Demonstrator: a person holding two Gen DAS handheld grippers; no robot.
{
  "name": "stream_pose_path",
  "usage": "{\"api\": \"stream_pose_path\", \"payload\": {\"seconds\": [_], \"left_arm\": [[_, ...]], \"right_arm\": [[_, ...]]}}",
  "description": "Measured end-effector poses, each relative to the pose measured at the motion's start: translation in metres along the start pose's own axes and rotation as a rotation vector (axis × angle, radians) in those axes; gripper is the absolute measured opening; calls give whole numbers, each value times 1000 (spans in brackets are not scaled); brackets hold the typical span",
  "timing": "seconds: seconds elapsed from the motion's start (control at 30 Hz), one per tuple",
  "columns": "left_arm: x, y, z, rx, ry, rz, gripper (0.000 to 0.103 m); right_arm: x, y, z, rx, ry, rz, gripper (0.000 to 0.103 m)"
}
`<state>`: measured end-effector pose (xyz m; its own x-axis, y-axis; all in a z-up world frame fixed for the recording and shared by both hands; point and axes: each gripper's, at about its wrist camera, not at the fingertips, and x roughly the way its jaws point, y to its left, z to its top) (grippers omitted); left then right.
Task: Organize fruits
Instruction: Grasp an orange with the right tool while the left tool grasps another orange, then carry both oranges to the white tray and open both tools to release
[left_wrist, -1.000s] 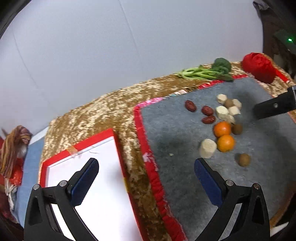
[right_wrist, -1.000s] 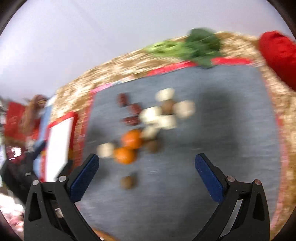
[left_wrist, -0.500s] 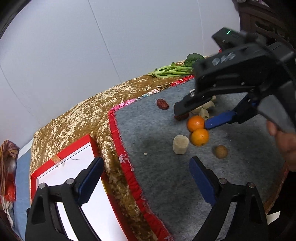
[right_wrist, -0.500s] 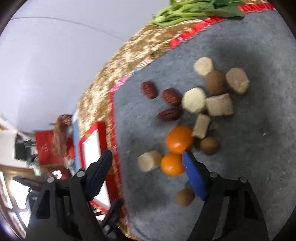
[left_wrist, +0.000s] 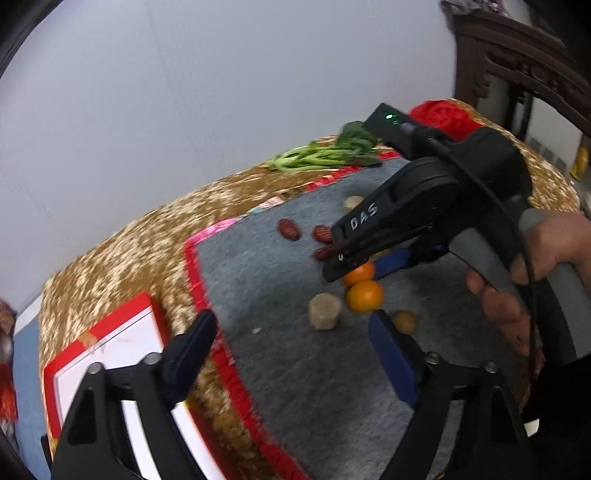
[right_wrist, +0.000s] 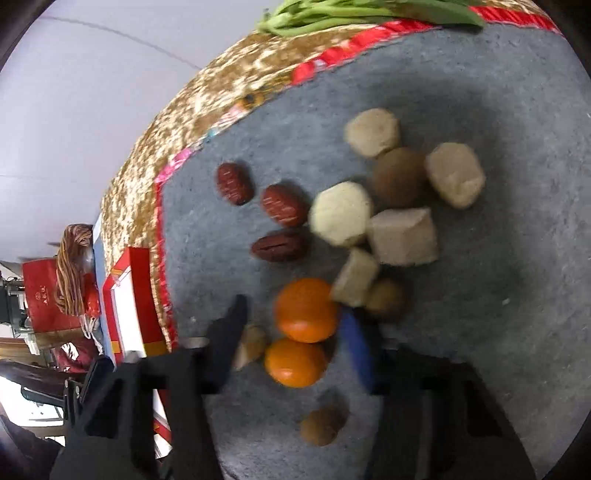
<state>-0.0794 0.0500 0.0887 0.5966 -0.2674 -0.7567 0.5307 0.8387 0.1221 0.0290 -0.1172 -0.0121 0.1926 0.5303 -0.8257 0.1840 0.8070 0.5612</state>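
Two oranges (right_wrist: 306, 310) (right_wrist: 295, 362) lie touching on the grey mat (right_wrist: 498, 332). My right gripper (right_wrist: 295, 332) is open and low over them, its fingers on either side of the pair, the blue pad (right_wrist: 356, 343) just right of the upper orange. Three red dates (right_wrist: 284, 205), several beige chunks (right_wrist: 341, 214) and small brown round fruits (right_wrist: 321, 424) lie around. In the left wrist view the right gripper (left_wrist: 364, 266) covers part of the upper orange (left_wrist: 360, 273). My left gripper (left_wrist: 291, 343) hangs open and empty above the mat's near left edge.
A white tray with a red rim (left_wrist: 110, 339) sits left of the mat on the gold cloth (left_wrist: 110, 266). Leafy greens (left_wrist: 325, 155) and a red bundle (left_wrist: 443, 114) lie at the back. A hand (left_wrist: 535, 258) holds the right gripper. One beige chunk (left_wrist: 325, 315) sits beside the oranges.
The right gripper has come down closer over the two oranges and its fingers have narrowed. The left gripper has shifted a little, still open.
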Motion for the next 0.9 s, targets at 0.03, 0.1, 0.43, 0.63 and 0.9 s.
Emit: {"api": "stream_pose_path", "payload": {"seconds": [0.03, 0.1, 0.43, 0.63, 0.9], "left_arm": [[1, -1, 1, 6, 0, -13, 77], [4, -8, 5, 27, -2, -48, 75], [38, -39, 29, 80, 41, -167, 63], [67, -43, 32, 95, 95, -186, 51], [96, -43, 29, 112, 161, -219, 39]], "right_arm": [[-1, -6, 1, 13, 0, 27, 36], [-5, -16, 2, 24, 9, 78, 36], [-71, -53, -11, 33, -95, 164, 36], [-90, -84, -13, 75, -115, 168, 36], [-91, -88, -14, 84, -119, 177, 36]]}}
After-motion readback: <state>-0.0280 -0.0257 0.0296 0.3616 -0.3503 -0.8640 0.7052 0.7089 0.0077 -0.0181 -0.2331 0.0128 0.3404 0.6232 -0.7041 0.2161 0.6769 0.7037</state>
